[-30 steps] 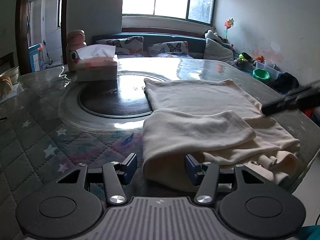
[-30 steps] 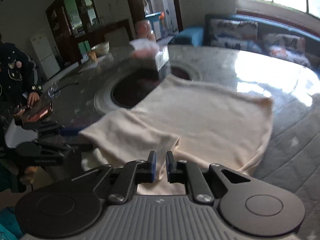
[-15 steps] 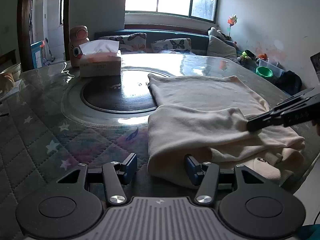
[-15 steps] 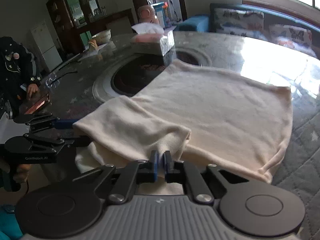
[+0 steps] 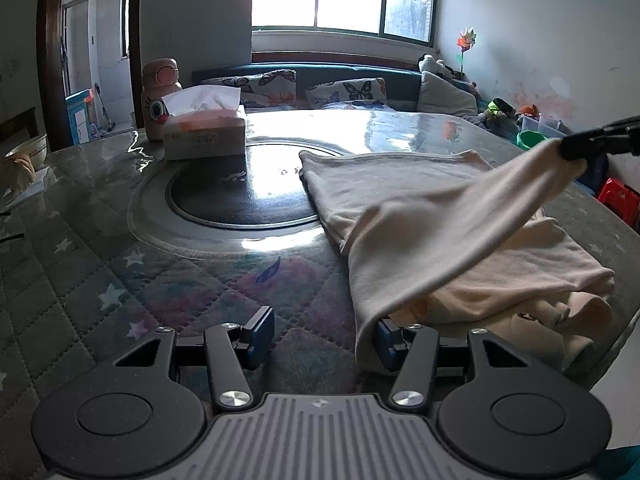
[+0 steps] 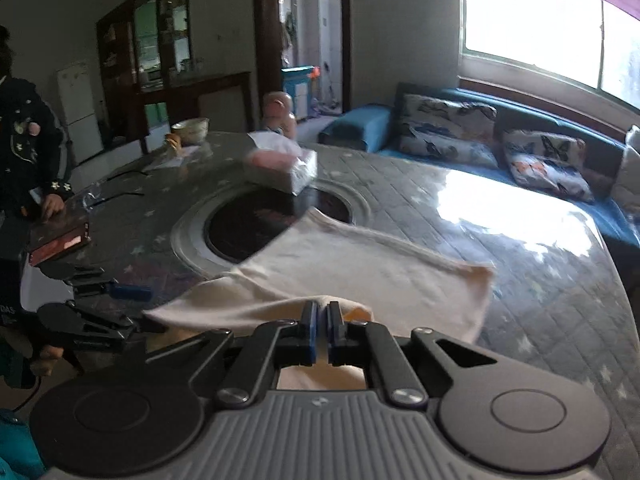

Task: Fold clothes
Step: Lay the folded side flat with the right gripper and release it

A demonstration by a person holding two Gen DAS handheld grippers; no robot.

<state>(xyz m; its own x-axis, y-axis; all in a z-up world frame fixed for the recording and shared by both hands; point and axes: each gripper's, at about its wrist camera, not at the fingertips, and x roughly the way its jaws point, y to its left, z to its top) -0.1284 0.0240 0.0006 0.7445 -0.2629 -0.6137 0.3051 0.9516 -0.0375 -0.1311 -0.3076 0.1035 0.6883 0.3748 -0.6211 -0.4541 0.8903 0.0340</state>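
One cream garment (image 5: 432,216) on table (image 5: 80,264), right tongs (image 6: 322,330) pinching its lifted sleeve, left tongs (image 5: 320,338) spread, one tissue box (image 5: 204,134).

I see a cream garment (image 5: 420,216) on my grey quilted table cover (image 5: 80,280) scattered with pale stars. Far off, butterfly-print cushions (image 6: 448,128) line a blue sofa (image 6: 360,128); the tissue box (image 5: 204,136) is white and pink.
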